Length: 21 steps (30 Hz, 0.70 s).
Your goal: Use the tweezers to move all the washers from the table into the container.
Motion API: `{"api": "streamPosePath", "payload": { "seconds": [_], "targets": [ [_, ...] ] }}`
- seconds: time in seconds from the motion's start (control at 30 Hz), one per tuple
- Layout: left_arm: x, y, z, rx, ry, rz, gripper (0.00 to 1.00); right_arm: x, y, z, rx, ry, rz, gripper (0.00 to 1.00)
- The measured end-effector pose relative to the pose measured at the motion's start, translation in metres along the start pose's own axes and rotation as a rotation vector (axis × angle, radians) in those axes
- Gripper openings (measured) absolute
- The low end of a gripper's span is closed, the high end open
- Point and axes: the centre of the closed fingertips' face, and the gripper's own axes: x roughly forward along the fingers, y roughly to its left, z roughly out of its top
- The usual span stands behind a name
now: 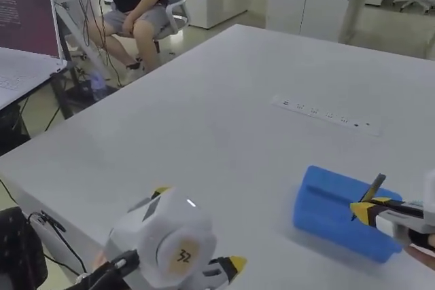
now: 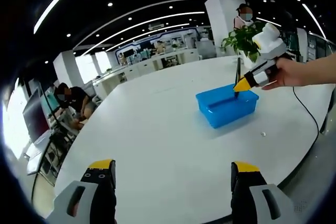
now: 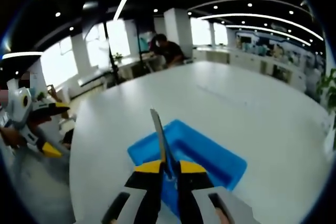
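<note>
Holding the tweezers: right gripper, jaws drawn narrow and clamped on the tweezers, which run forward from between the yellow tips
Right gripper, head view: at the right edge, yellow tips over the near end of the container
Right gripper, left gripper view: held in a hand, tips just above the far rim of the container
Tweezers: a thin dark pair, tilted up and standing over the container's opening; whether the points carry anything cannot be told
Container: a blue, shallow, rectangular tray, resting on the white table near its right side
Left gripper: jaws spread wide with nothing between them, above bare table well apart from the container
Left gripper, other views: low at the front edge of the table; at the left border of the right gripper view
Small pale speck: lies on the table near the container, apart from it; too small to tell whether it is a washer
Power strip: a white strip lying flat on the table beyond the container
Background: a seated person on a chair past the table's far left corner; a green plant behind the right gripper
</note>
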Motion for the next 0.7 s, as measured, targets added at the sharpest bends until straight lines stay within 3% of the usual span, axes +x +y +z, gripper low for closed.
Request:
{"api": "streamPosePath", "payload": {
  "seconds": [0.23, 0.33, 0.7],
  "targets": [
    [0.000, -0.001, -0.001, 0.009, 0.007, 0.000, 0.91, -0.020, 0.020, 0.003, -0.017, -0.038, 0.034, 0.07],
    [0.000, -0.002, 0.000, 0.008, 0.005, -0.002, 0.92, -0.026, 0.027, -0.005, -0.037, -0.022, 0.036, 0.07],
    [0.000, -0.003, -0.001, 0.013, 0.008, -0.010, 0.91, -0.039, 0.053, -0.043, 0.008, 0.026, 0.064, 0.07]
  ]
}}
